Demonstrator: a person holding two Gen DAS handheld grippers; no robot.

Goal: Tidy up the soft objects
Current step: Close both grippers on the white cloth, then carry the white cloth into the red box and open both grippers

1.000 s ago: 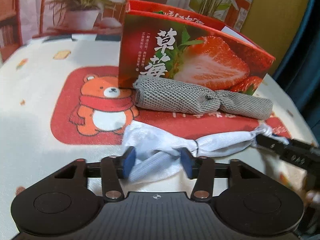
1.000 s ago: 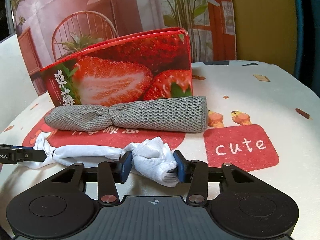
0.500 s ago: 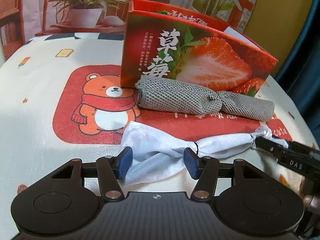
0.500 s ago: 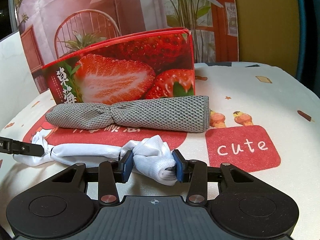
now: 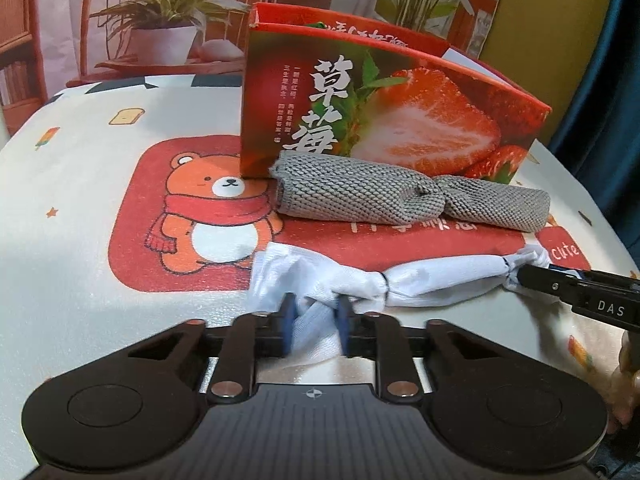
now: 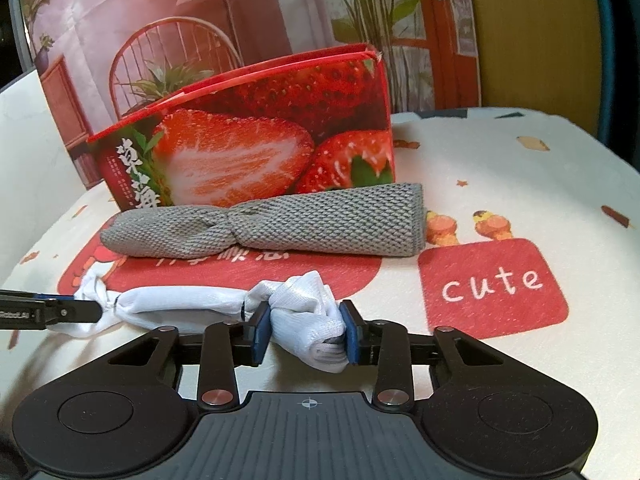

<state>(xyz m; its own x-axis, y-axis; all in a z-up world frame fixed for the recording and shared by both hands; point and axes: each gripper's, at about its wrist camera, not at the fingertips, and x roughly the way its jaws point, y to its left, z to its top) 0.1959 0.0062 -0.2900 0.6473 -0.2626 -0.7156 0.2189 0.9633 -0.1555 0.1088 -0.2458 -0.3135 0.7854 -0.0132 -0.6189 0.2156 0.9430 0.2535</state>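
Lower centre of each wrist view: the left gripper [image 5: 314,322] and right gripper [image 6: 306,330] each pinch one end of a white sock [image 5: 436,280] [image 6: 184,302] lying on the bear-print tablecloth [image 5: 80,240]. Mid-frame, just behind it, a grey knitted sock roll [image 5: 400,194] [image 6: 280,226] lies along the strawberry box [image 5: 400,120] [image 6: 260,148].
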